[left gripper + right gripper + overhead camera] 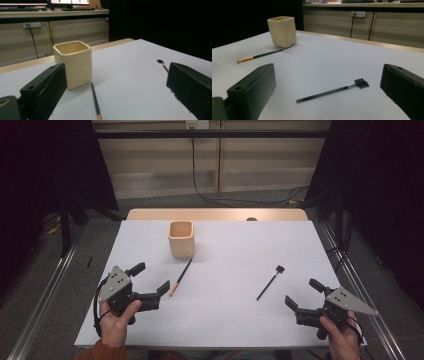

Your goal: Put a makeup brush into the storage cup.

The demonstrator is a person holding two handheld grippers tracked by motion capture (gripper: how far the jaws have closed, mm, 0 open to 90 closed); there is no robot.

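1. My left gripper [152,281] and right gripper [303,295] both hang agape, holding nothing.
2. The gold-tipped brush [180,277] lies by the cream cup [181,239]; the comb-headed brush [270,283] lies before my right gripper.
3. Both look light, stiff and thin; I'd pinch each mid-handle.

A white table [225,315] is carrying a cream cup [181,239]. A thin brush [180,277] is lying just beside the cup, and a black comb brush [270,282] is lying well apart from it
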